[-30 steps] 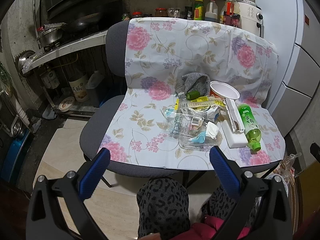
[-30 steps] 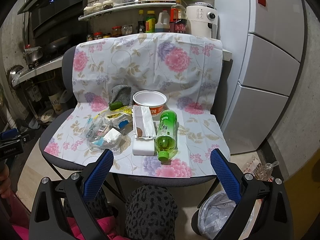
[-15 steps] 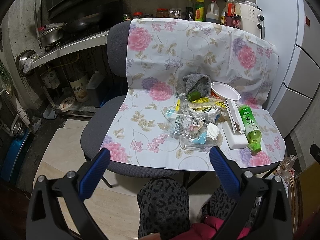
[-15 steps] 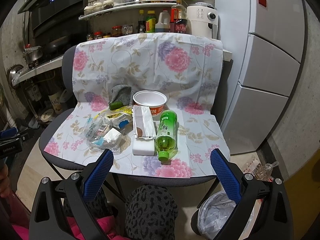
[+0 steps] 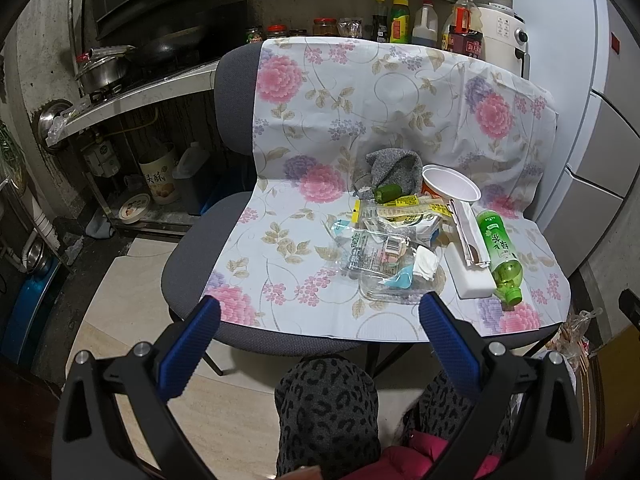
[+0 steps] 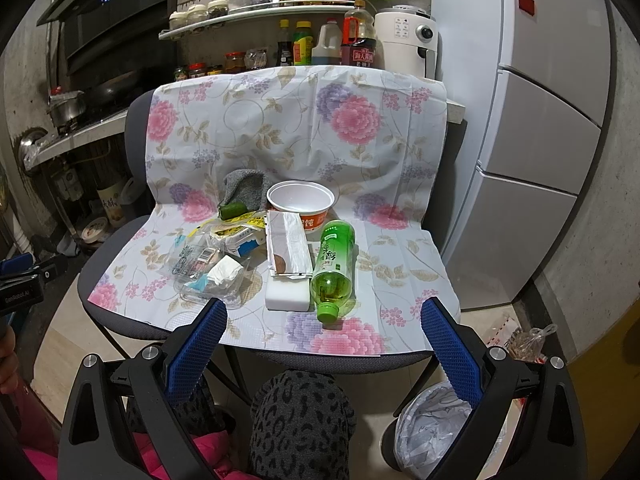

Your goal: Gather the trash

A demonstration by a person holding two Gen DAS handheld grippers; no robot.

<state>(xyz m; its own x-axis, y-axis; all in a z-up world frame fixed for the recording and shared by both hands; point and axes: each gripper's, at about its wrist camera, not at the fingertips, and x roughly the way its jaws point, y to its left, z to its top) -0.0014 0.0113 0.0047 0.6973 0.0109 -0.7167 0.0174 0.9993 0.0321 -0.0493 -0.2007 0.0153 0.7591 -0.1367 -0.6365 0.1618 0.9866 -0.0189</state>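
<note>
Trash lies on a floral cloth (image 6: pixel 384 264) over a chair seat: a green bottle (image 6: pixel 334 268) on its side, a white paper bowl (image 6: pixel 300 200), a silver wrapper (image 6: pixel 289 246) on a white block (image 6: pixel 288 298), clear plastic trays (image 6: pixel 208 276) with crumpled tissue, and a grey cloth (image 6: pixel 246 188). The same pile shows in the left wrist view, with the bottle (image 5: pixel 498 250) at the right and the bowl (image 5: pixel 450 188) behind. My left gripper (image 5: pixel 318 320) and right gripper (image 6: pixel 323 322) are both open and empty, held apart from the chair's front edge.
A bin with a white liner (image 6: pixel 436 428) stands on the floor at the lower right. A grey fridge (image 6: pixel 532 160) is at the right. A stove counter (image 5: pixel 132 92) with pans is at the left. My knee in leopard print (image 6: pixel 300 420) is below the chair.
The left gripper's view has shifted slightly, so the chair sits a little to the right. The right gripper has not visibly moved.
</note>
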